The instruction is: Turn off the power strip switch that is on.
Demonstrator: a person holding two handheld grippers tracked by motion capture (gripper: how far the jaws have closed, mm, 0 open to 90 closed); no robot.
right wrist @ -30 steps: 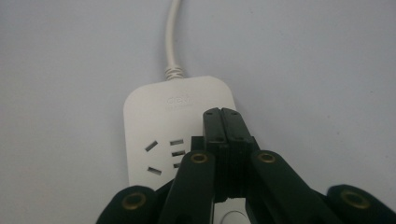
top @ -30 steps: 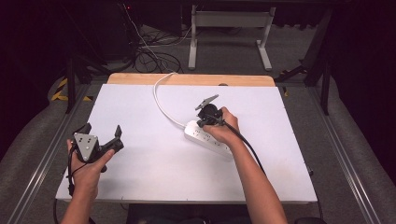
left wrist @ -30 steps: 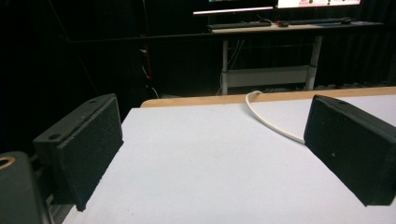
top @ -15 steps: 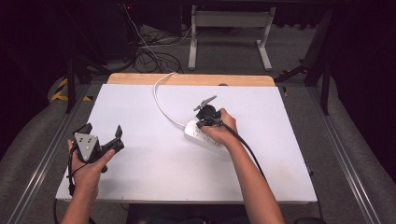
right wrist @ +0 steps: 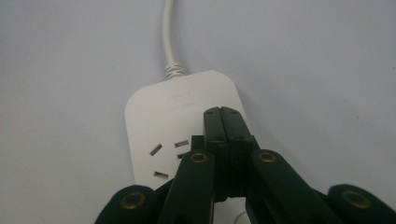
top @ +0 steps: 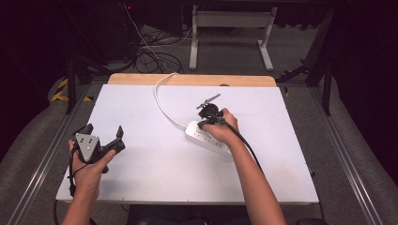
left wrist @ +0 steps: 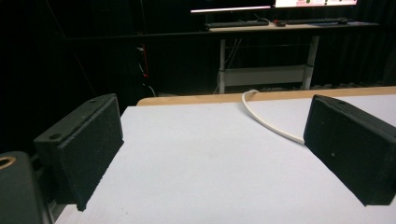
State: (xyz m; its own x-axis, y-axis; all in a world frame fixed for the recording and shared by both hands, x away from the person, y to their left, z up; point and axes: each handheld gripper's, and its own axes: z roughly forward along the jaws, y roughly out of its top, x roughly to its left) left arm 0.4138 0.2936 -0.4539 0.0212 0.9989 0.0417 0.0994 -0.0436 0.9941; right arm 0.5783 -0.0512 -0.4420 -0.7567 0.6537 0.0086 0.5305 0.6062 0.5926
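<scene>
White cord point(top: 162, 101) curves from power strip point(top: 202, 136) off the table's point(top: 141, 183) far edge.

The table point(top: 141, 183) has a white top with a bare wooden strip point(top: 192, 80) along its far edge. Beyond that edge the floor point(top: 234, 51) is grey carpet, and a tangle of dark cables point(top: 150, 58) lies on it to the left. A white-legged desk point(top: 230, 21) stands farther back; it carries a keyboard point(left wrist: 231, 23) below a lit screen edge point(left wrist: 233, 8). Yellow-and-black tape point(top: 60, 90) marks the floor left of the table. The room behind is dark.
</scene>
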